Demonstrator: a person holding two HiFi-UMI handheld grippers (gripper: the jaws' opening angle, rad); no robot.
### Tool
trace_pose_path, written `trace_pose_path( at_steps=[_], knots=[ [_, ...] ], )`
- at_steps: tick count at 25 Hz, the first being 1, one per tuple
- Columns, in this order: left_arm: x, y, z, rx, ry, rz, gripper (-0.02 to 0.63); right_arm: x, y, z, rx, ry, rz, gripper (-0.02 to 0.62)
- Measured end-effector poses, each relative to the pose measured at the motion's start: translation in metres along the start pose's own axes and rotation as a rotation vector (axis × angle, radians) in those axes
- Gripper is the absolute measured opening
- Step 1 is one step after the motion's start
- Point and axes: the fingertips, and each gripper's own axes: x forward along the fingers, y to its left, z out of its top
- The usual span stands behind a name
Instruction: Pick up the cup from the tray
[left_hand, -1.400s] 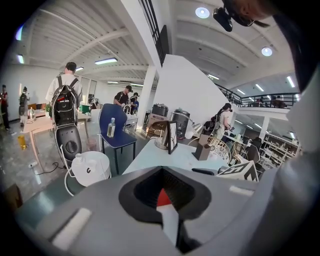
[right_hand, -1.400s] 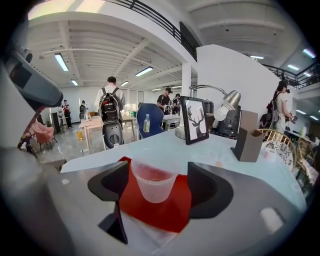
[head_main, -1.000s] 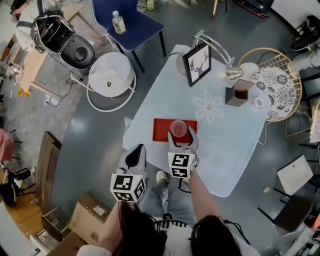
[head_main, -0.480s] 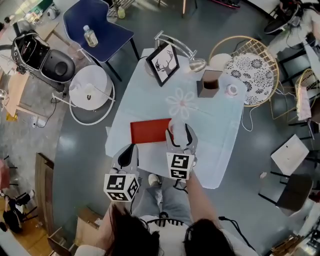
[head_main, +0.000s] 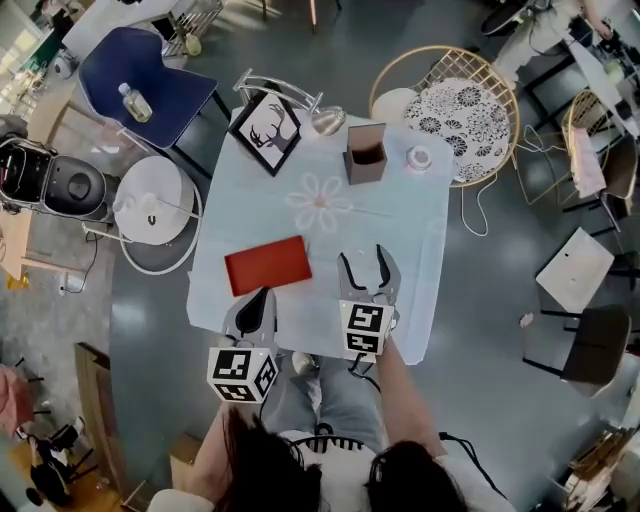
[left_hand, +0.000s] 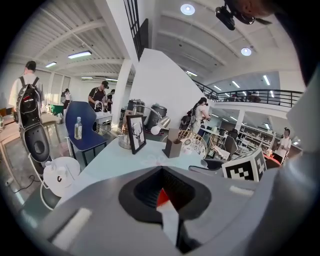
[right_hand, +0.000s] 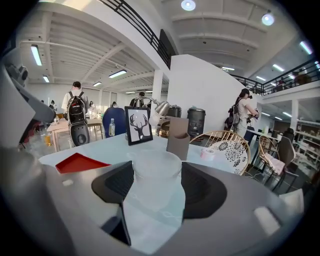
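My right gripper (head_main: 366, 272) is shut on a clear plastic cup (right_hand: 157, 169), held upright between its dark pads over the pale blue table (head_main: 400, 235), to the right of the red tray (head_main: 266, 265). In the head view the cup (head_main: 363, 270) barely shows between the jaws. Nothing stands on the tray. My left gripper (head_main: 261, 298) hangs at the table's near edge just below the tray, its jaws together with nothing in them. Through the slit between its pads, the left gripper view shows a sliver of the red tray (left_hand: 162, 197).
A framed deer picture (head_main: 266, 132), a desk lamp (head_main: 325, 120), a brown box (head_main: 366, 154) and a small tape roll (head_main: 419, 157) stand along the table's far side. A wicker chair (head_main: 462, 100), a blue chair (head_main: 140, 85) and a white stool (head_main: 150, 200) surround it.
The right gripper has carried the cup off the tray and rightward over the table; the tray is now bare. The left gripper has shifted along the near edge, still shut.
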Motion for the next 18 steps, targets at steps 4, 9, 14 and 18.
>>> trace_pose_path(
  at_steps=[4,9,14,18],
  knots=[
    [0.009,-0.013,-0.002,0.012,0.014,-0.029,0.000,0.002,-0.015,-0.017,0.014,0.020,-0.026,0.324],
    [0.017,-0.022,-0.005,0.003,0.023,-0.029,0.000,0.009,-0.026,-0.038,0.030,0.060,-0.055,0.324],
    [0.022,-0.032,0.000,-0.016,0.010,-0.039,0.000,0.006,-0.026,-0.048,0.042,0.066,-0.074,0.327],
    [0.022,-0.037,0.008,-0.015,-0.009,-0.049,0.000,0.002,-0.025,-0.053,0.049,0.062,-0.084,0.330]
  ],
)
